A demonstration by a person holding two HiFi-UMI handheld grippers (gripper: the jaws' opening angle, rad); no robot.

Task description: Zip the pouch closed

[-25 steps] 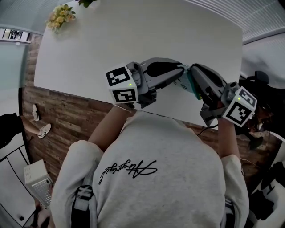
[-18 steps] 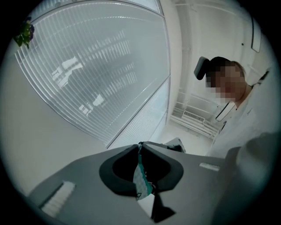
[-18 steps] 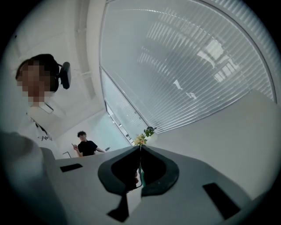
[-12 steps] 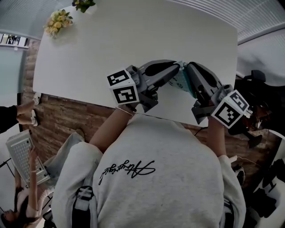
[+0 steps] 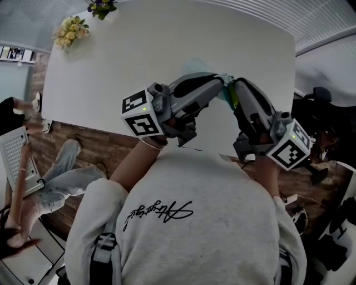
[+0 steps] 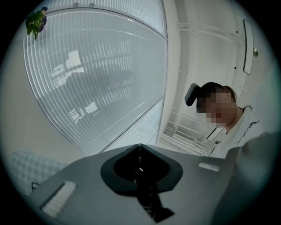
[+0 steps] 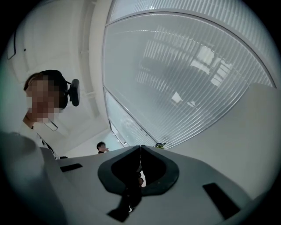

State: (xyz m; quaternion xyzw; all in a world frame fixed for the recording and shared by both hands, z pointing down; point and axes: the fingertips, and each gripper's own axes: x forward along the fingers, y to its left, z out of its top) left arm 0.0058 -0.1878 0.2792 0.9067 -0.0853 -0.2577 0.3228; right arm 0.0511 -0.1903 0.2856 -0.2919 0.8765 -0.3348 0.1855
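A small teal pouch (image 5: pixel 227 96) hangs between the tips of my two grippers, just above the near part of the white table (image 5: pixel 167 44). My left gripper (image 5: pixel 223 80) comes in from the left. Its jaws have just been closing and now meet, tip to tip (image 6: pixel 139 146), with nothing showing between them in the left gripper view. My right gripper (image 5: pixel 233 83) comes in from the right, shut (image 7: pixel 140 147), its tips at the pouch's top edge. Both gripper views look over the pouch. The zipper is hidden.
Yellow flowers (image 5: pixel 70 29) and a purple bunch (image 5: pixel 100 5) stand at the table's far left corner. A ribbed glass wall (image 6: pixel 96 79) fills both gripper views, with a person (image 6: pixel 219 114) standing beyond. Another person (image 5: pixel 33 167) sits on the floor at the left.
Both grippers have risen and tilted upward, taking the pouch up with them. The left marker cube has rolled and swung left. A seated person has come into view at the left.
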